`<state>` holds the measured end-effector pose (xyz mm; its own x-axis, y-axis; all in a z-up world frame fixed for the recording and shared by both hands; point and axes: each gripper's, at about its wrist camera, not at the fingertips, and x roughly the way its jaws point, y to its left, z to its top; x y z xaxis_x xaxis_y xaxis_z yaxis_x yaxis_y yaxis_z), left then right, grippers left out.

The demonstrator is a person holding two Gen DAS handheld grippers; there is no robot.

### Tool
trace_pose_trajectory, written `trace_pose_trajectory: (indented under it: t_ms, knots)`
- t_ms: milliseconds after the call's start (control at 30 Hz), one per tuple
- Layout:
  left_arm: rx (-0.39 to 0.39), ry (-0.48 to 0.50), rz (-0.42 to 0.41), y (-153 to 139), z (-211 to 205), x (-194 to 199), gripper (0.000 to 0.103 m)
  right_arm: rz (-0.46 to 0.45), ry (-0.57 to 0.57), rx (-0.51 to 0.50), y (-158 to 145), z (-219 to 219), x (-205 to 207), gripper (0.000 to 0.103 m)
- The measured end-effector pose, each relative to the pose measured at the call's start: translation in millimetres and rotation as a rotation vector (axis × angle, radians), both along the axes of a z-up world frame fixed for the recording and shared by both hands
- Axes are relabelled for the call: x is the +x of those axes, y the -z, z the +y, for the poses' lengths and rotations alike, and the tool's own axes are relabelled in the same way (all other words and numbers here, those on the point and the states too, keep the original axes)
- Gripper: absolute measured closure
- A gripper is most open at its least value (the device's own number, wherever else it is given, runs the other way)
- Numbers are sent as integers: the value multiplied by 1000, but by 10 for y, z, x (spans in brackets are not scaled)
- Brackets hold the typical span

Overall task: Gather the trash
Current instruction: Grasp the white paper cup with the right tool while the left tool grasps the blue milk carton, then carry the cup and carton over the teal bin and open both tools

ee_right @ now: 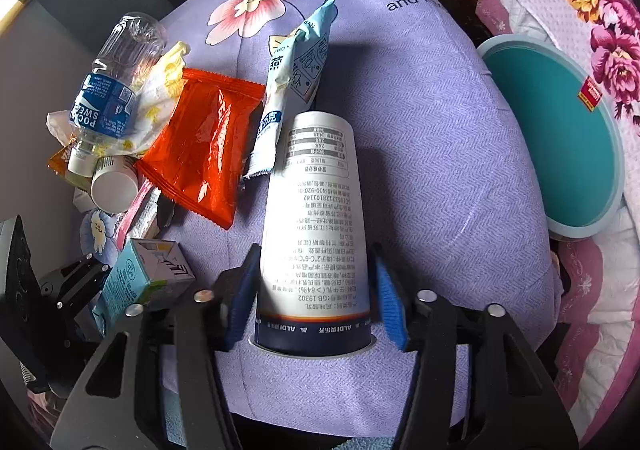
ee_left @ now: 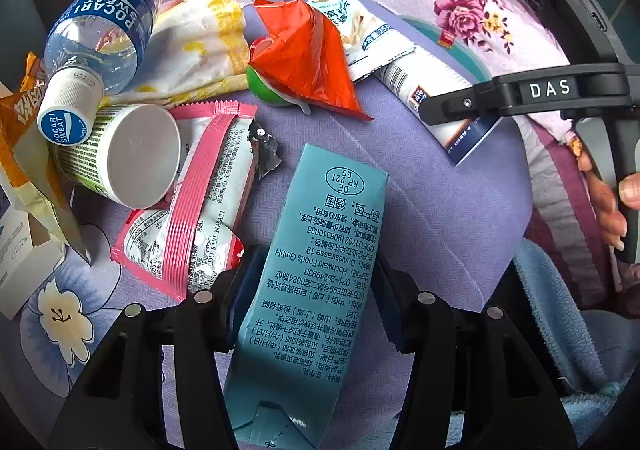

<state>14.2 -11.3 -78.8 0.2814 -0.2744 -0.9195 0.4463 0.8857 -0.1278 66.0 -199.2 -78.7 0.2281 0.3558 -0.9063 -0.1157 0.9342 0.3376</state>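
Left wrist view, jaws gripping Hochwald carton (ee_left: 308, 290), right jaws gripping ALDI cup (ee_right: 316, 234) (Pocari Sweat bottle (ee_left: 100, 26) nearby)

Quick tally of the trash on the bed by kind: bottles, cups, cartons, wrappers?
Bottles: 1 (Pocari Sweat bottle)
Cups: 2 (white cup, green-striped cup)
Cartons: 1 (blue carton)
Wrappers: 5 (red wrapper, pink wrapper, pale blue wrapper, yellow-white wrapper, orange-brown wrapper)
Total: 9
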Motion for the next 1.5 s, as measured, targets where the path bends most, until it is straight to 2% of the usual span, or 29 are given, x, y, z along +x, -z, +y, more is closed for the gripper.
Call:
trace_pose_trajectory:
  t_ms: [100, 200, 433, 500, 567, 633, 700, 867, 900, 933, 1000, 1033, 1167, 1267, 1367, 1500]
  knots:
    - [-66, -21, 31, -34, 1, 47, 59, -3, -15, -9, -9, -17, -85, 55]
    - [-110, -26, 39, -82, -25, 79, 60, 13, -16, 2, -1, -68, -160, 55]
    - [-76, -63, 39, -24, -117, 159, 59, 21, -21, 2, -3, -92, -158, 54]
    - [-70, -75, 43, -26, -101, 170, 59, 19, -31, 5, -12, -68, -144, 50]
    - [-57, -77, 45, -35, -46, 154, 57, 8, -45, -2, -27, -32, -130, 38]
    - [-39, -83, 41, -37, 54, 125, 41, 2, -51, -6, -24, -3, -110, 36]
    - [-22, -97, 42, -19, 187, 83, 36, 2, -61, 4, -15, 13, -90, 36]
    - [1, -134, 63, 33, 253, 80, 36, -9, -61, 19, 54, 31, -46, 38]
    - [3, -137, 58, 23, 226, 77, 37, -25, -58, 15, 49, 28, -49, 42]
    - [4, -137, 55, 12, 188, 70, 44, -33, -55, 10, 49, 22, -55, 56]
    - [7, -134, 48, -14, 115, 50, 57, -41, -56, 20, 49, 4, -88, 56]
    - [15, -134, 36, -33, 90, 28, 60, -47, -61, 19, 49, 4, -116, 56]
    - [-37, -97, 48, -112, -23, -42, 63, -54, -62, 39, 61, -14, -199, 56]
    - [-38, -79, 43, -129, -153, -82, 63, -58, -44, 71, 38, -67, -222, 56]
    - [-48, -106, 47, -160, -192, -48, 63, -75, -19, 114, -59, -187, -234, 56]
    - [-81, -128, 22, -364, -203, -1, 63, -110, 14, 165, -239, -353, -261, 56]
